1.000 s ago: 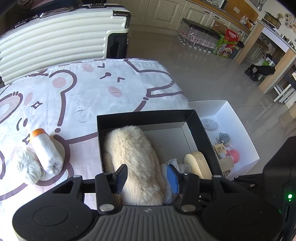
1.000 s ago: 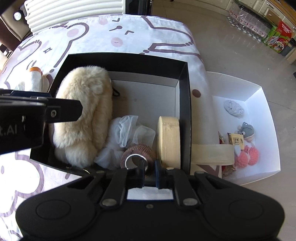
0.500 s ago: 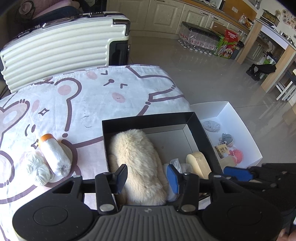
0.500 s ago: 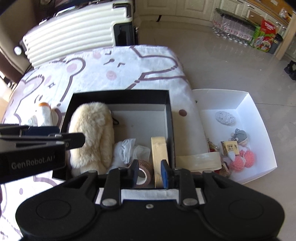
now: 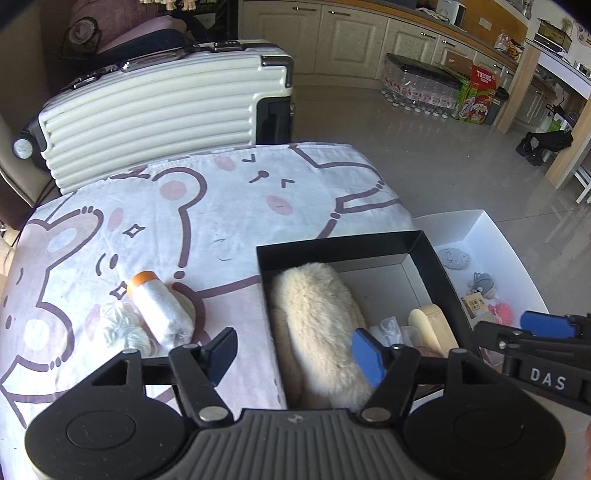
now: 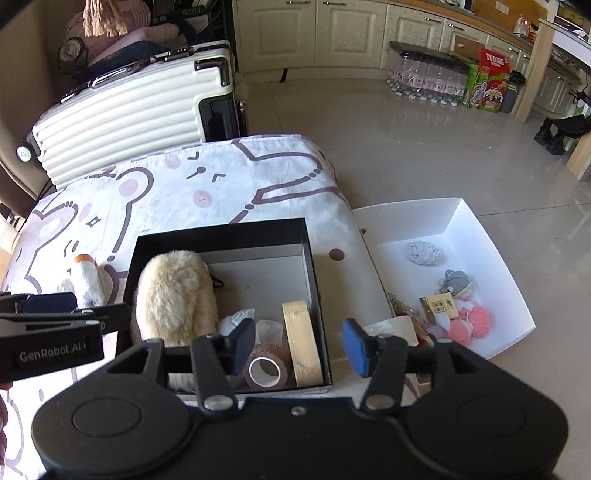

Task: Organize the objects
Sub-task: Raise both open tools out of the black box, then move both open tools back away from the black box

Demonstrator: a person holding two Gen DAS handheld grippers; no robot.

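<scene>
Lying lengthwise, fluffy pouch, apparently.

Bright daylight, glossy floor glare (fisheye-curved edges).

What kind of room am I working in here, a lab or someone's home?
Most likely a home, an open kitchen and living area. Cream kitchen cabinets line the back wall, a shrink-wrapped pack of water bottles sits on the tiled floor, and a cream hard-shell suitcase stands behind the table's cartoon-bear cloth.
</scene>
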